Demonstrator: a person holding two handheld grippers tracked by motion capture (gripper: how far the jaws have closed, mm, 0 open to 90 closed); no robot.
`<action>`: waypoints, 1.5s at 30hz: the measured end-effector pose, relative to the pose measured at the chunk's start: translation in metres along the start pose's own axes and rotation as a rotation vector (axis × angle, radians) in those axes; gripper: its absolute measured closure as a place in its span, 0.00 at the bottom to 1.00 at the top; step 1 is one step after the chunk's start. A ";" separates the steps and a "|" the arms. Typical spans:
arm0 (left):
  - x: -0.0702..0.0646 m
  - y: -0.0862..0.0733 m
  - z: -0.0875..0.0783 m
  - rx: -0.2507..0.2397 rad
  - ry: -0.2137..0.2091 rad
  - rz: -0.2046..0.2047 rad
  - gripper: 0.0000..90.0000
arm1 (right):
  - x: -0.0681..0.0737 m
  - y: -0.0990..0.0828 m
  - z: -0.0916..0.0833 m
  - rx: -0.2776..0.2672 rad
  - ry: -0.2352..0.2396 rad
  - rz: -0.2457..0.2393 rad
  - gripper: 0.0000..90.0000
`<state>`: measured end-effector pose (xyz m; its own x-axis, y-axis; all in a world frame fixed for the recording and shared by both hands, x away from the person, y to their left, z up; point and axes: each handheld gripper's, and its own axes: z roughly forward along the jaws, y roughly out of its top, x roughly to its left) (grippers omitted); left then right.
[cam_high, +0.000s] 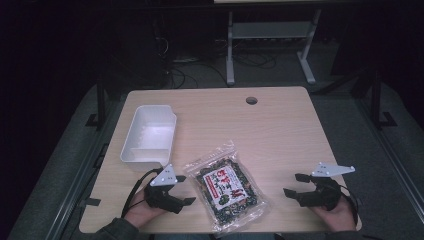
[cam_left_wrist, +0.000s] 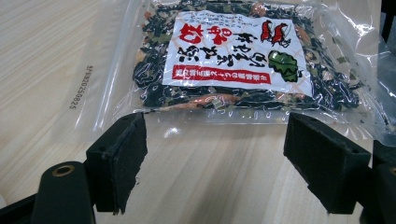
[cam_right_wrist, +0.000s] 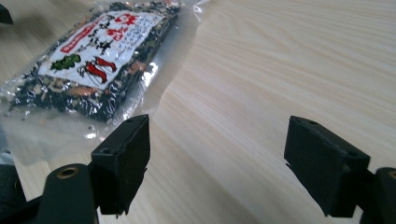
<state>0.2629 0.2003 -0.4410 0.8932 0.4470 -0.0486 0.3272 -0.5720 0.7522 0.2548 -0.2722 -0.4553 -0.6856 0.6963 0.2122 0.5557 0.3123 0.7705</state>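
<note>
We are at the start of the approach: the clear bag of dried mix (cam_high: 228, 188) lies flat on the wooden table (cam_high: 280, 135), at the near edge and between our two hands, its red-and-white label facing up. Nothing is held yet. Our left gripper (cam_high: 181, 189) rests just beside the bag's left edge, jaws wide apart and empty; in the left gripper view the bag (cam_left_wrist: 233, 60) lies just ahead of the jaws, its clear sealed margin closest to them. Our right gripper (cam_high: 292, 184) sits near the right of the bag but clearly apart from it, jaws equally spread with bare table between them; in the right gripper view the bag (cam_right_wrist: 93, 56) lies off to the left, ahead of the jaws.

The white bin (cam_high: 149, 134) stands empty at the far left, just beyond the left hand, and we judge it the likely destination. The next move, as we read it, calls for the left gripper to slide forward until the flat margin sits between the pads, then close. The film is thin and slippery, so we should bite well into the margin, not the very edge.
</note>
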 end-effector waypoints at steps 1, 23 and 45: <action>0.000 0.000 0.000 0.002 -0.001 -0.001 0.23 | -0.001 0.006 0.004 0.006 0.014 0.001 0.23; -0.002 0.001 0.000 0.006 0.003 0.017 0.24 | 0.001 0.093 0.054 0.099 0.108 -0.123 0.22; -0.002 0.010 0.008 -0.007 0.005 0.008 0.28 | -0.003 0.181 0.126 0.220 0.157 -0.167 0.25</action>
<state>0.2664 0.1881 -0.4383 0.8944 0.4455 -0.0392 0.3175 -0.5707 0.7573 0.4172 -0.1364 -0.3927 -0.8303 0.5212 0.1972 0.5065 0.5582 0.6572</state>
